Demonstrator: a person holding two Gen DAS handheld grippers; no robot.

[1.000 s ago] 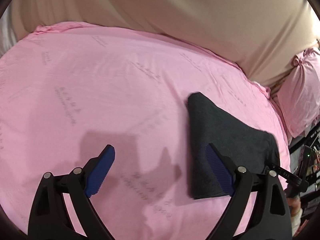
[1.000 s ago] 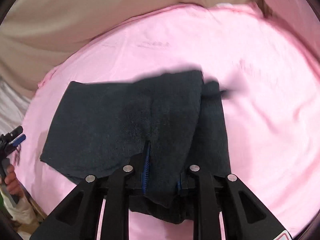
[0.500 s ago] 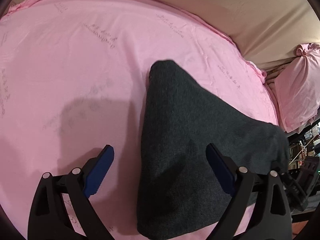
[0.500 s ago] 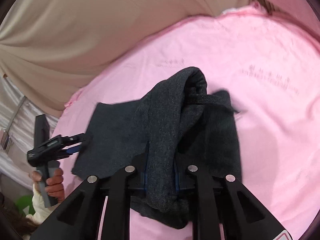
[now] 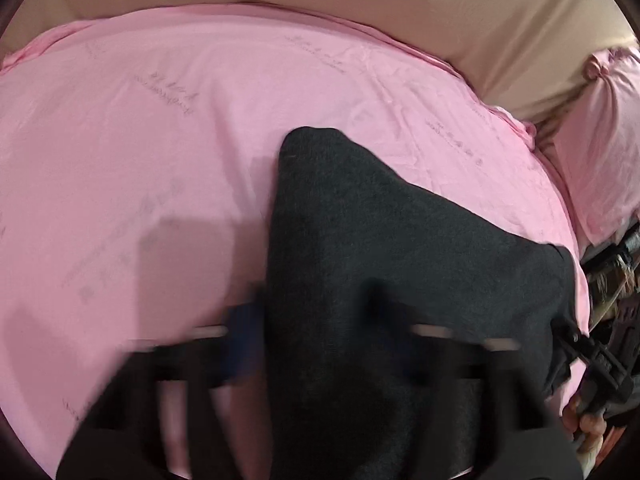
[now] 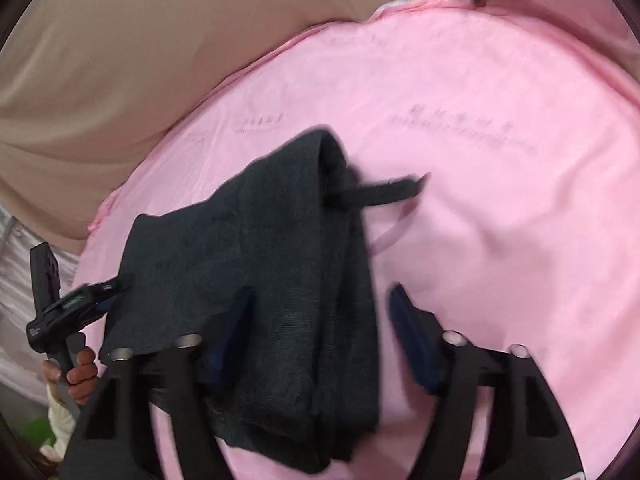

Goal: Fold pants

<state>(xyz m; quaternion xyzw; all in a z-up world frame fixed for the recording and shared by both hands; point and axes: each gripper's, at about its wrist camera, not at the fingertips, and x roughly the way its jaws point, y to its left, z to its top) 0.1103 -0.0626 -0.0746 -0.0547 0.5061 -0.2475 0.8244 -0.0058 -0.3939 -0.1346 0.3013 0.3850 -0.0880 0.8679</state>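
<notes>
Dark grey pants point(image 5: 380, 260) lie folded on the pink bed sheet point(image 5: 160, 140). My left gripper point(image 5: 316, 312) is blurred over their near left edge, its jaws closing with the cloth between them; the blue left pad point(image 5: 242, 340) touches the edge. In the right wrist view the left gripper point(image 6: 86, 300) sits at the left corner of the pants point(image 6: 272, 264). My right gripper point(image 6: 322, 292) straddles the near fold, its jaws opening, and the right pad point(image 6: 412, 340) is clear of the cloth. A drawstring point(image 6: 380, 194) sticks out to the right.
Beige fabric point(image 5: 400, 12) rises behind the bed. A pink pillow point(image 5: 604, 140) lies at the far right. A person's hand point(image 6: 80, 372) holds the left gripper's handle off the bed's edge, and dark clutter point(image 5: 616, 272) stands beside the bed at right.
My left gripper came in over the pants and its wide jaws narrowed onto the cloth. My right jaws spread apart from the raised fold they held, and it sagged lower.
</notes>
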